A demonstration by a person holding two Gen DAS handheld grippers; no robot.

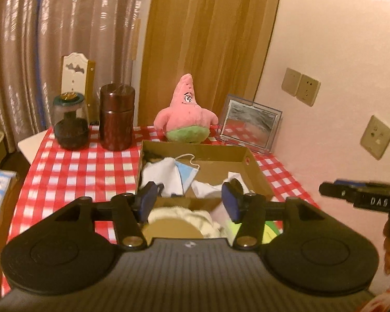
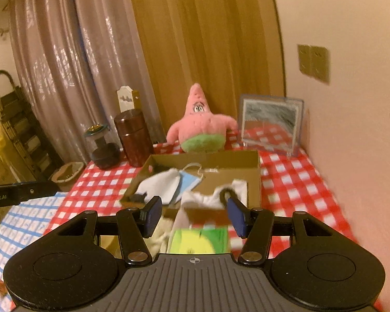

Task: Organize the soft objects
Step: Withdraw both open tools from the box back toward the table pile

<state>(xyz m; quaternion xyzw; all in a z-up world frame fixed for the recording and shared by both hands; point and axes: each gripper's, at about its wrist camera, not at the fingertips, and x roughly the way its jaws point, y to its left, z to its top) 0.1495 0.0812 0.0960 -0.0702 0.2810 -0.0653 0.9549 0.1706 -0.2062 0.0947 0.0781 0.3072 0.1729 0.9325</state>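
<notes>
Pink star plush (image 1: 186,110) upright behind cardboard box (image 1: 257,170).

Pink plush star (image 1: 186,109) (green shorts), red-and-white checked tablecloth (image 1: 72,166), brown cardboard box (image 1: 257,174).

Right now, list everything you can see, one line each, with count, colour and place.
plush: 1, pink and green, behind the box
box: 1, brown cardboard, open, mid-table
mask: 1, blue, in the box
cloths: 2, white, in the box
canister: 1, dark brown, left of the plush
jar: 1, glass, dark contents, left of the canister
frame: 1, clear, right of the plush
tablecloth: 1, red-white check
left gripper: open, empty
right gripper: open, empty
</notes>
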